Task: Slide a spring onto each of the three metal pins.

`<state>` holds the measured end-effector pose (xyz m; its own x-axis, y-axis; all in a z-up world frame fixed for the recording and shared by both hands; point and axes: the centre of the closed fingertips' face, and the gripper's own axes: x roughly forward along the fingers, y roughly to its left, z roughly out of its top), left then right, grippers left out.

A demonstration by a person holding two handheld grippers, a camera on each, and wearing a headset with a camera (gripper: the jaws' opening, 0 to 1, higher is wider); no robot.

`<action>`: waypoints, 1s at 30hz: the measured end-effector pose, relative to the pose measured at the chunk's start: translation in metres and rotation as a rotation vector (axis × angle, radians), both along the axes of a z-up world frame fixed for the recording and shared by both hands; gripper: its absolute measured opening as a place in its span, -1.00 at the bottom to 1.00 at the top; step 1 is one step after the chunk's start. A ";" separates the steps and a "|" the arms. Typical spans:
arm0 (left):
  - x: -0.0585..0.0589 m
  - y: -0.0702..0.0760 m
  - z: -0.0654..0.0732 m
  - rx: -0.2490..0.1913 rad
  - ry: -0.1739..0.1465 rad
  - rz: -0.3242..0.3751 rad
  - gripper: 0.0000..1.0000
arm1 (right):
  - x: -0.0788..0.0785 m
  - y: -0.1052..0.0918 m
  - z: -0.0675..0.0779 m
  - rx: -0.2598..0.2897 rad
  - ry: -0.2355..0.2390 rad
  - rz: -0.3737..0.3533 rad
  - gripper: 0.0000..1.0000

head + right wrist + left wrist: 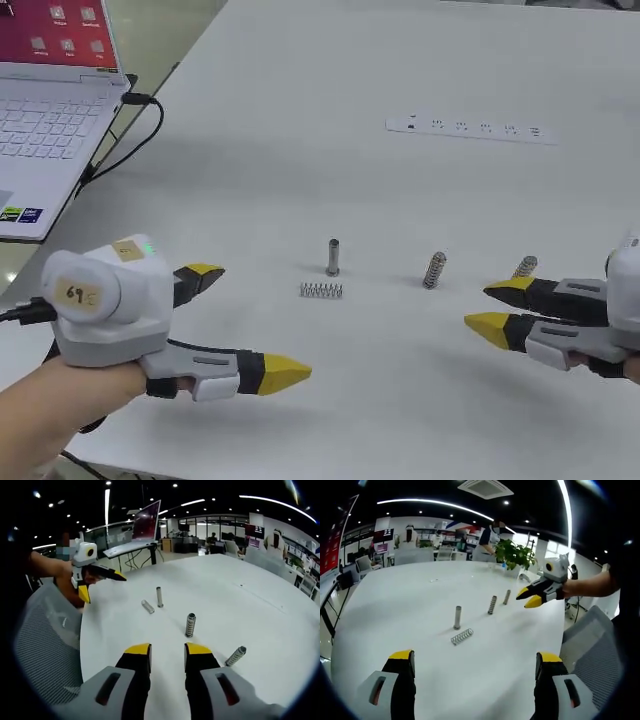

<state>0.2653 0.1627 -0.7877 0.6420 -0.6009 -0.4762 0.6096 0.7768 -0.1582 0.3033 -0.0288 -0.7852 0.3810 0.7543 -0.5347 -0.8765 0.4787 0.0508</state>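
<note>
A bare metal pin (333, 256) stands upright mid-table, with a loose spring (321, 290) lying flat just in front of it. To its right a second pin (434, 270) wears a spring, and a third sprung pin (525, 267) leans beside my right gripper (495, 306). That gripper is open by a narrow gap and holds nothing. My left gripper (248, 321) is open wide and empty, left of the loose spring. The left gripper view has the bare pin (457, 617) and loose spring (462, 636) ahead of its jaws. The right gripper view has the sprung pins (190, 624) near its jaws.
An open laptop (50, 100) sits at the far left with a black cable (140, 115) running off the table edge. A white power strip (470, 128) lies at the back right. A grey mesh chair (592, 645) stands at the near side.
</note>
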 end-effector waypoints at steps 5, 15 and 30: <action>-0.001 0.000 0.000 0.001 0.003 -0.006 0.96 | 0.000 0.005 -0.002 -0.007 0.003 0.019 -0.53; -0.002 0.001 0.002 -0.004 0.005 -0.009 0.96 | 0.007 0.033 0.006 -0.010 -0.023 0.085 -0.55; -0.004 -0.002 0.000 -0.006 0.015 -0.020 0.96 | 0.012 0.099 0.011 -0.029 -0.073 0.235 -0.58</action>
